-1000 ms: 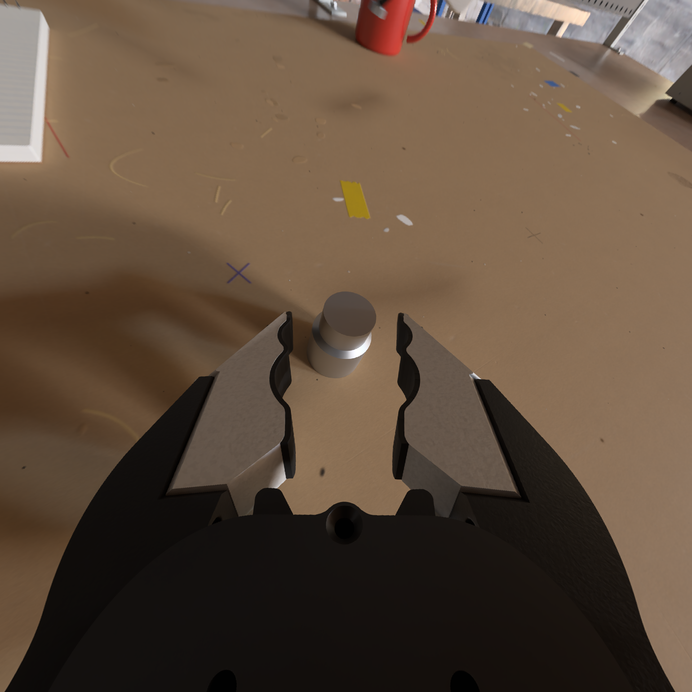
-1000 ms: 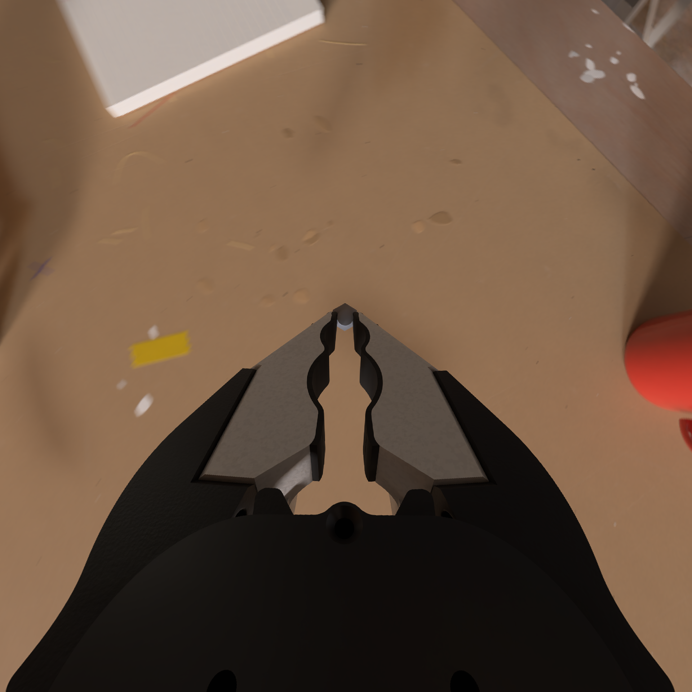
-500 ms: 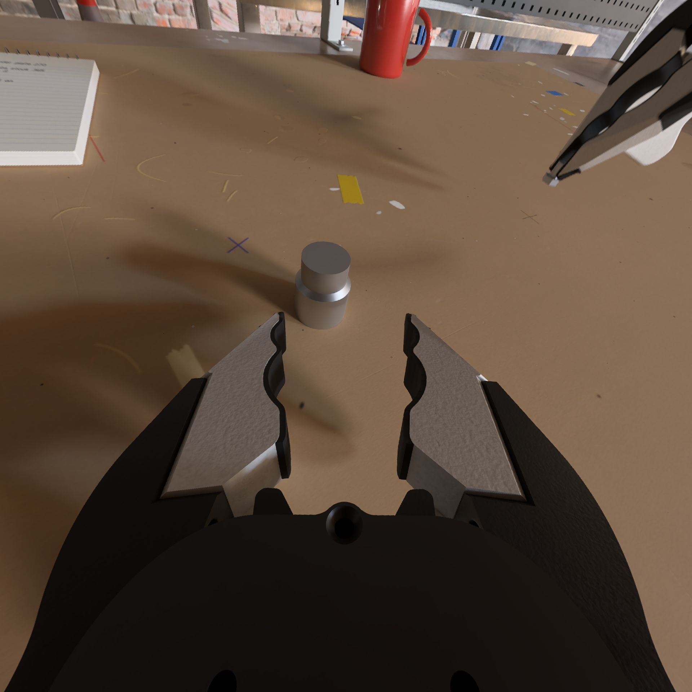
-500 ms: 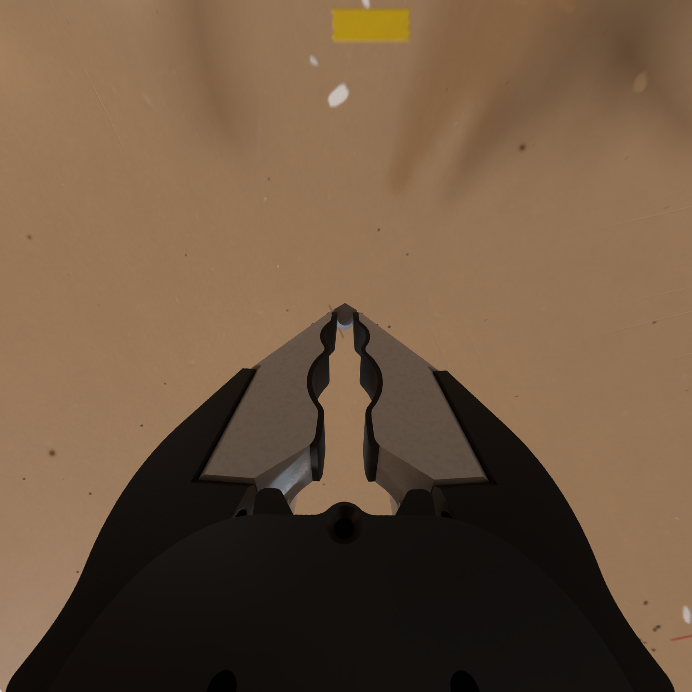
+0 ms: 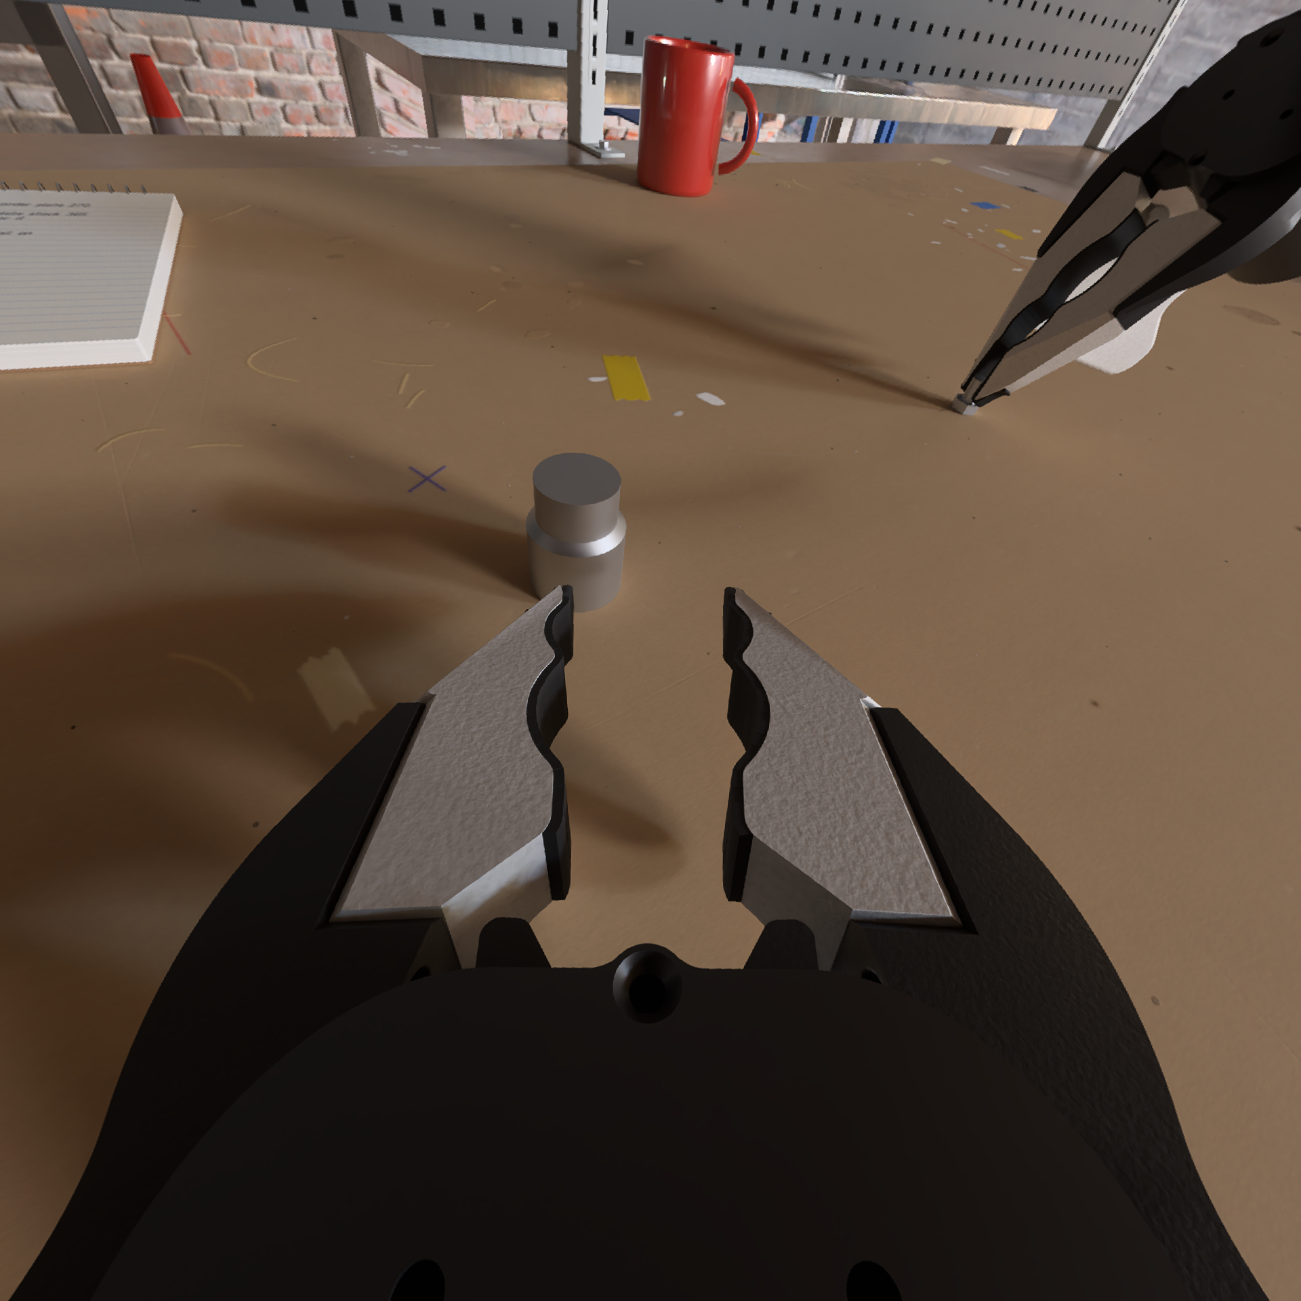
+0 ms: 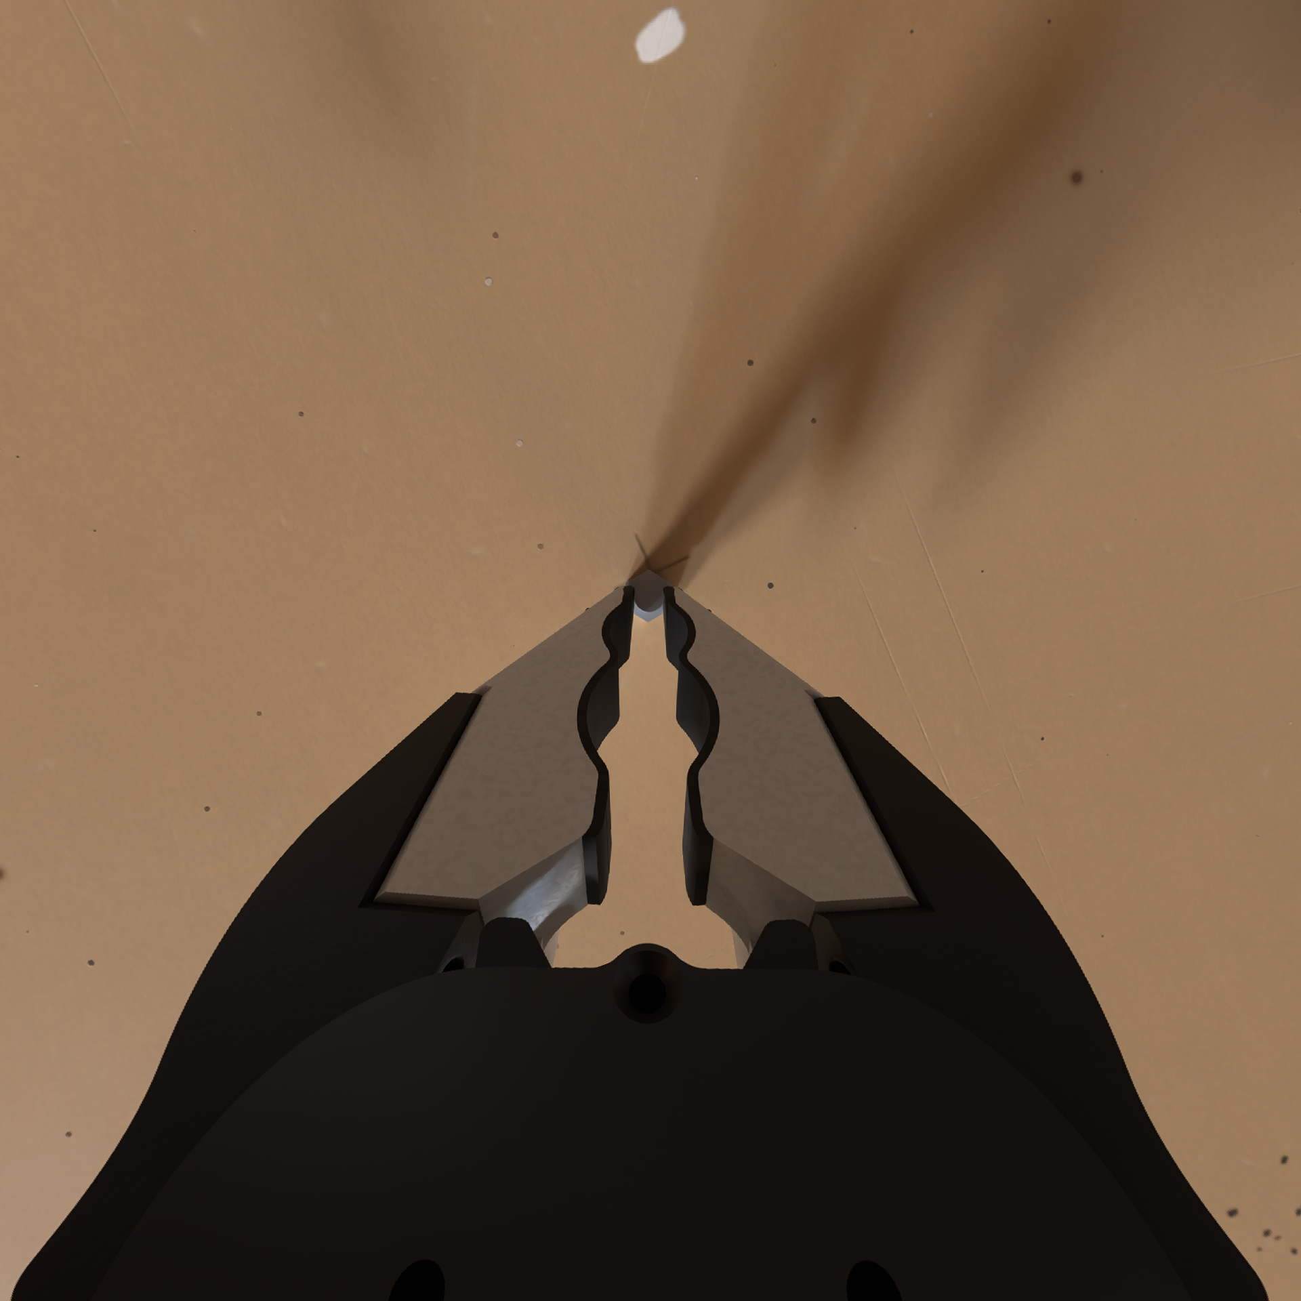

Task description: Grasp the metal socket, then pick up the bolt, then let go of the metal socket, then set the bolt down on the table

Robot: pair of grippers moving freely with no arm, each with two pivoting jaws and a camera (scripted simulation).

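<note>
The metal socket (image 5: 576, 538), a stepped silver cylinder, stands upright on the brown table (image 5: 880, 633). My left gripper (image 5: 648, 598) is open and empty, drawn back just short of the socket, which sits slightly left of its fingers. My right gripper (image 6: 648, 598) is shut on the small grey bolt (image 6: 648, 595) at its very fingertips, tips down against the table. In the left wrist view the right gripper (image 5: 975, 401) shows at the far right, with the bolt (image 5: 963, 406) touching the table.
A red mug (image 5: 686, 116) stands at the back of the table. A white notepad (image 5: 77, 278) lies at the left. A strip of yellow tape (image 5: 626, 378) lies beyond the socket. A metal rack and a brick wall stand behind the table.
My left gripper has pulled back from the socket, staying open. My right gripper has carried the bolt down until its tips meet the table.
</note>
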